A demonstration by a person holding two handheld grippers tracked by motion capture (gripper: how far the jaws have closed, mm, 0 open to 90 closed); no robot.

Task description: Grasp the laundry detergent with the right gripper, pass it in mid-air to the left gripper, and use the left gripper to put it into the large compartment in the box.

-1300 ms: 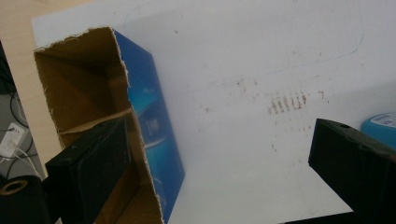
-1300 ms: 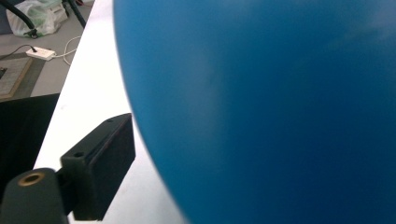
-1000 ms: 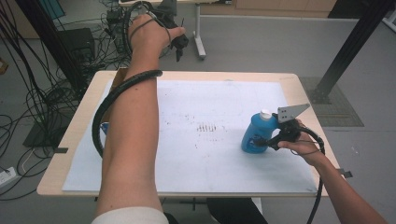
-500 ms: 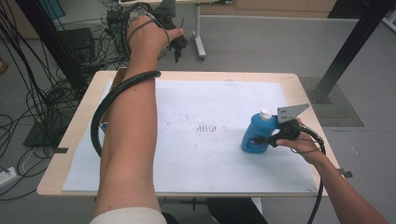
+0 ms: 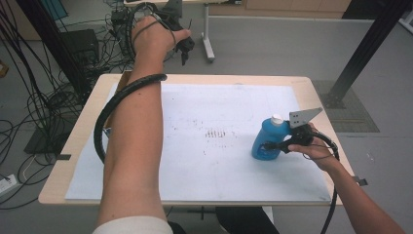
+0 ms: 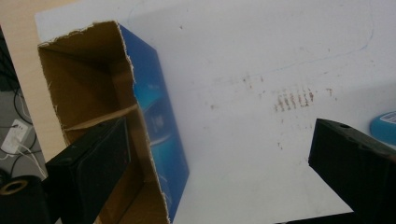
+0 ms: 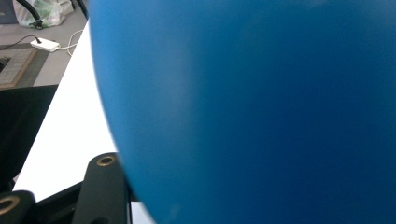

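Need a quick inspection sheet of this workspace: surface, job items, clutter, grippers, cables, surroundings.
Surface: wooden table under a white sheet with brown smudge marks.
Job's things: blue plastic bottle with white cap upright at the right; torn-open cardboard box with a blue printed side at the left.
Clutter: nothing seen.
Grippers: right gripper is against the bottle, closure cannot be told; left gripper is raised beyond the far edge, jaws apart in the left gripper view.
Cables: black corrugated cable loops by the left forearm; another trails from the right gripper.
Surroundings: grey floor, tangled wires at the left, black post at the right.
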